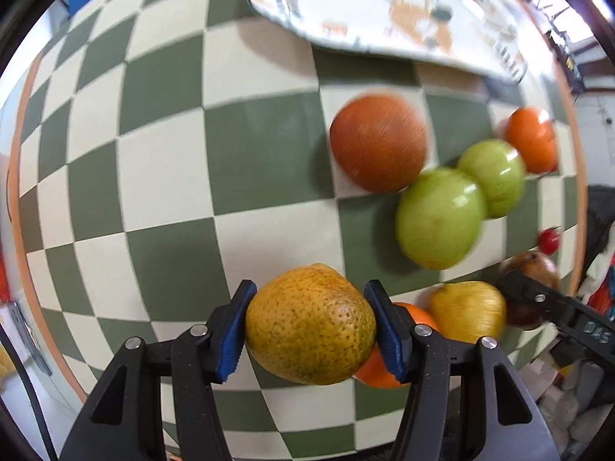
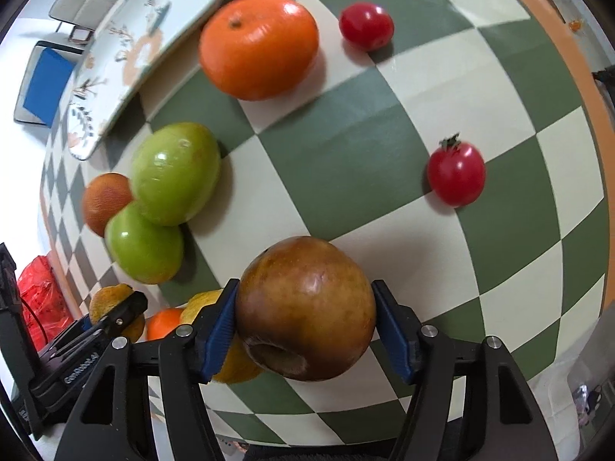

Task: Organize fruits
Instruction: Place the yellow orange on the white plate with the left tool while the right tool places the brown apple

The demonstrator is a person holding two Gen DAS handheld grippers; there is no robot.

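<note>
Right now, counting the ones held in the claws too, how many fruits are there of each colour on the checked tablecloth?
Small round red tomatoes: 2
Glossy round green fruits: 2
Round orange fruits: 3
Smooth yellow fruit: 1
Mottled yellow citrus, in left claw: 1
Round brown fruit, in right claw: 1
Total: 10

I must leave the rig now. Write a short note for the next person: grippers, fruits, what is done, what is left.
Left gripper: shut on a yellow-green citrus.
Right gripper: shut on a brown fruit.
Patterned plate: no fruit seen on it.
On the checkered cloth: orange, two green fruits, two red tomatoes, others.
Done: two fruits gripped. Left: placing all.
</note>
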